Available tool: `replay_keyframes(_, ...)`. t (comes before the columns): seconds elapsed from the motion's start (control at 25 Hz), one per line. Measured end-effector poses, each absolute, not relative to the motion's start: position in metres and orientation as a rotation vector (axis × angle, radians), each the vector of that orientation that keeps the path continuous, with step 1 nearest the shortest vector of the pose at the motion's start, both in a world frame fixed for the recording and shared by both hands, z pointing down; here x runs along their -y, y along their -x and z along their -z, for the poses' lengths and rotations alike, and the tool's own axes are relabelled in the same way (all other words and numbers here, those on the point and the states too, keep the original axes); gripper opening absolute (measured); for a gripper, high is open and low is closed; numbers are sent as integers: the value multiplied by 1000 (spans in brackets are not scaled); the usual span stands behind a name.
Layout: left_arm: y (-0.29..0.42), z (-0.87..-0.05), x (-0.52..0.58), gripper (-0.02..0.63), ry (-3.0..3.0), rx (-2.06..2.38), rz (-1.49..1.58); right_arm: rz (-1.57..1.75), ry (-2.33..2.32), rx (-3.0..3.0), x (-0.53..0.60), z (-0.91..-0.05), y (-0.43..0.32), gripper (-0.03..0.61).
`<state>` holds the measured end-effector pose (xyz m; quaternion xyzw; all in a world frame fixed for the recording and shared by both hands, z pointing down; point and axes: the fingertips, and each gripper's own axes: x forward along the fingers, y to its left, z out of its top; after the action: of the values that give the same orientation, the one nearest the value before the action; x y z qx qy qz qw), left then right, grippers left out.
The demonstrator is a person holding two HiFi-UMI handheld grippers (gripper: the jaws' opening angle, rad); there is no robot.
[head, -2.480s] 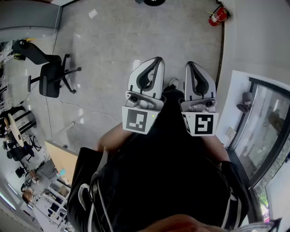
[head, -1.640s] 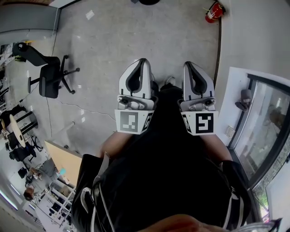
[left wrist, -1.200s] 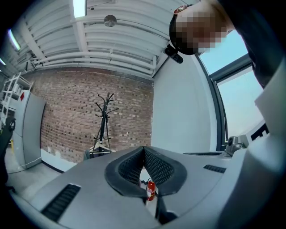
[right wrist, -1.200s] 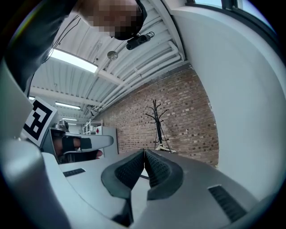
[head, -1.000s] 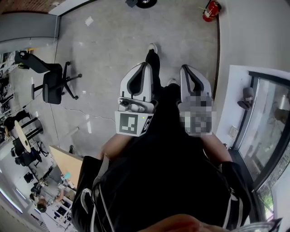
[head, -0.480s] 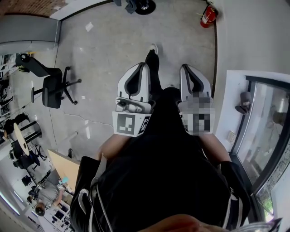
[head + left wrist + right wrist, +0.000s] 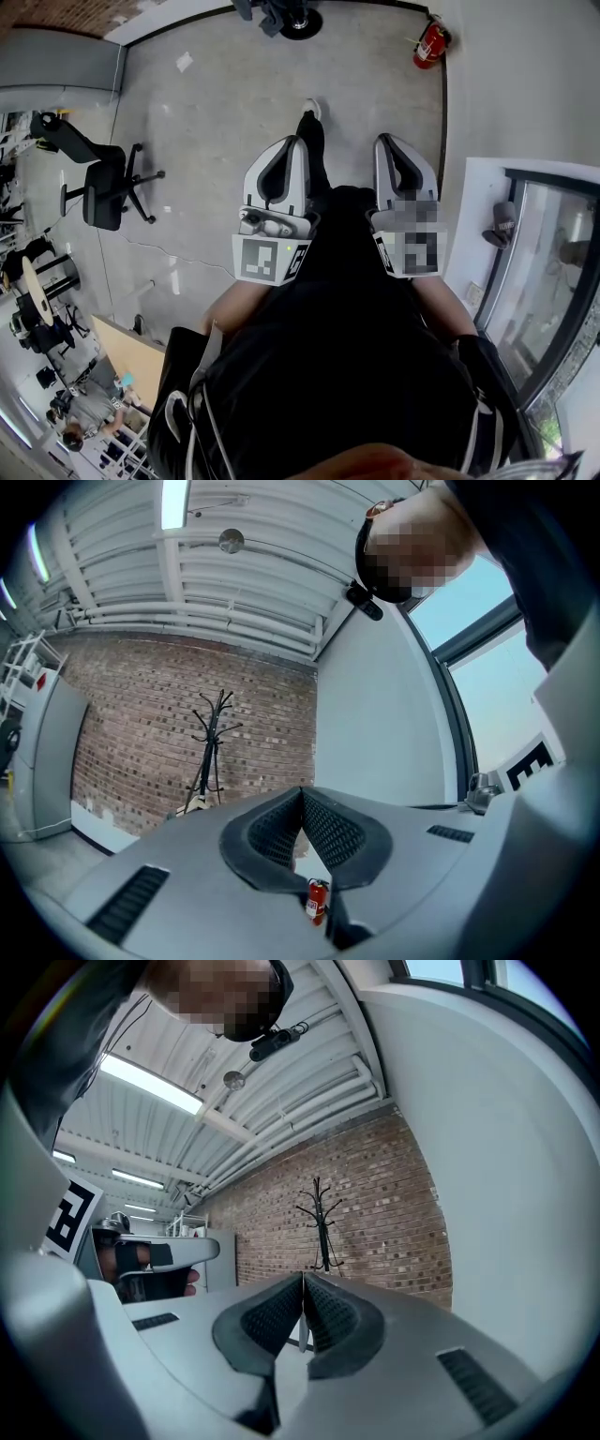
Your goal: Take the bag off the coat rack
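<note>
The black coat rack point(image 7: 211, 747) stands far off against a brick wall, seen also in the right gripper view as the coat rack point(image 7: 322, 1222). A pale shape point(image 7: 193, 803) hangs low on it; I cannot tell whether it is the bag. In the head view only the rack's round base point(image 7: 298, 16) shows at the top edge. My left gripper point(image 7: 295, 142) and right gripper point(image 7: 385, 141) are held side by side at waist height, pointing towards the rack. Both are shut with nothing between the jaws, as the left gripper point(image 7: 301, 791) and right gripper point(image 7: 303, 1277) views show.
Grey concrete floor lies ahead. A red fire extinguisher point(image 7: 427, 42) stands by the white wall point(image 7: 525, 84) at the right. A black office chair point(image 7: 103, 178) is to the left. A glass door point(image 7: 548, 281) is at the right. One foot point(image 7: 311, 114) is stepped forward.
The person has walked forward: the fire extinguisher and chair slid down the view, and the rack's base came in at the top. Both grippers stayed shut.
</note>
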<state>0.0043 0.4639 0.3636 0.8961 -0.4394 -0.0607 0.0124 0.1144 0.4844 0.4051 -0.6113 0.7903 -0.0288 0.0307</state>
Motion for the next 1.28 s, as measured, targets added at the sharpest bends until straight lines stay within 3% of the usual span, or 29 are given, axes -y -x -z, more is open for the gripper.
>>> replay_keyframes(0.64, 10, -372, -341, 18, -2726, 1399, 278, 14, 1921, -2504, -379, -412, -110, 20)
replay_keyframes(0.96, 10, -392, -172, 18, -2722, 1415, 201, 40, 1937, -2437, -211, -424, -123, 20)
replay_keyframes(1.28, 33, -362, -2, 18, -2741, 1417, 179, 202, 1877, -2475, -18, -410, -79, 21)
